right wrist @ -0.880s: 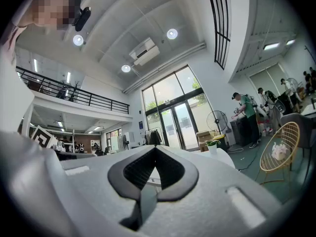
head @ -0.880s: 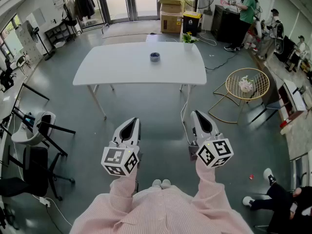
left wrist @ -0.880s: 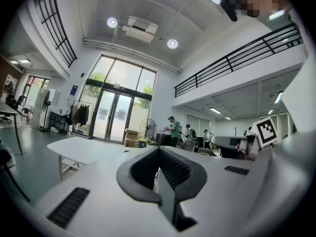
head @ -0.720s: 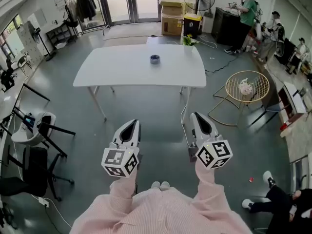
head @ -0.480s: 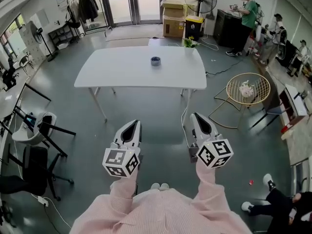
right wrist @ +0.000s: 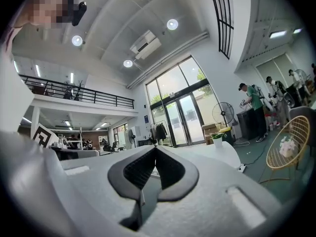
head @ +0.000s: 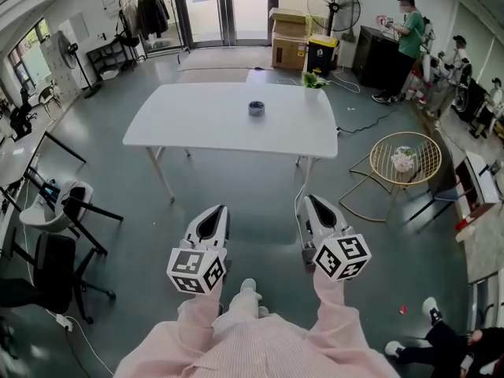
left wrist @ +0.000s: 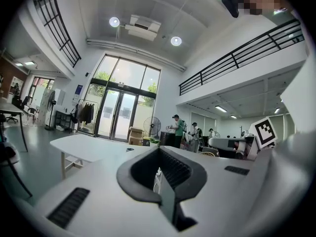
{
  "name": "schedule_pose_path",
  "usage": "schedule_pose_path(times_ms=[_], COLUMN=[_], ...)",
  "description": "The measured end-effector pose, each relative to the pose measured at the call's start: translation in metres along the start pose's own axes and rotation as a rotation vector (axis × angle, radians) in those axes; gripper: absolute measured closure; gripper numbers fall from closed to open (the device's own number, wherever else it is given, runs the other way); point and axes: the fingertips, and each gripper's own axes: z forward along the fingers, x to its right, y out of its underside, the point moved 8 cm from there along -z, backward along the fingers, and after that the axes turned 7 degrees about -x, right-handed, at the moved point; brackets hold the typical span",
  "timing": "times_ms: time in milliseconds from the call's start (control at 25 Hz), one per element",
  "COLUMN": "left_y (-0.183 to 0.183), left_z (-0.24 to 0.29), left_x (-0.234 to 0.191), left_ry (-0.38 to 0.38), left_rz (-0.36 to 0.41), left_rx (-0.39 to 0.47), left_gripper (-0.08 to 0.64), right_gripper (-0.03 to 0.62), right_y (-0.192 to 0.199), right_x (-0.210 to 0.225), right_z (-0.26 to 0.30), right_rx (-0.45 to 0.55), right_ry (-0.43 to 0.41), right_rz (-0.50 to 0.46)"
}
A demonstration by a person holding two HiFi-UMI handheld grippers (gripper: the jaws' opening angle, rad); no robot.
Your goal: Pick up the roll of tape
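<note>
The roll of tape [head: 256, 108], small, dark and round, lies near the far middle of the white table [head: 197, 124]. I am standing well short of the table, with both grippers held level over the floor and pointing at it. My left gripper [head: 214, 213] is shut and holds nothing. My right gripper [head: 313, 203] is also shut and holds nothing. In the left gripper view the tape [left wrist: 129, 149] is a tiny dark spot on the table [left wrist: 84, 146], beyond the closed left gripper [left wrist: 159, 150]. In the right gripper view, the right gripper [right wrist: 155, 148] blocks the tape from sight.
A small potted plant [head: 315, 79] stands at the table's far right corner. Black office chairs [head: 55, 274] and a white stool [head: 59, 205] are on the left, and a gold wire chair [head: 405, 154] on the right. Boxes [head: 287, 30], a fan [head: 333, 6] and people [head: 409, 30] are behind.
The table has come slightly nearer and lower in the head view. One foot now shows stepping forward between the grippers. Both grippers keep the same shut pose.
</note>
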Motion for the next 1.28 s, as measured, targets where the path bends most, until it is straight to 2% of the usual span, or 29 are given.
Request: schedule_pose_path(times_ms=[240, 680, 1280], left_y=[-0.001, -0.017, -0.052], left_z=[0.024, 0.106, 0.203], left_x=[-0.014, -0.052, -0.137], left_ry=[-0.010, 0.007, 0.023], left_rz=[-0.013, -0.032, -0.045], left_rx=[-0.013, -0.037, -0.040], left_gripper=[0.558, 0.558, 0.559], right_gripper=[0.571, 0.512, 0.449], right_y=[0.002, -0.007, -0.027], right_x=[0.014, 0.061, 0.099], right_z=[0.026, 0.099, 0.222], right_rx=[-0.034, -0.059, -0.055], right_ry=[0.005, 0.041, 0.079], right_rz=[-0.010, 0.017, 0.037])
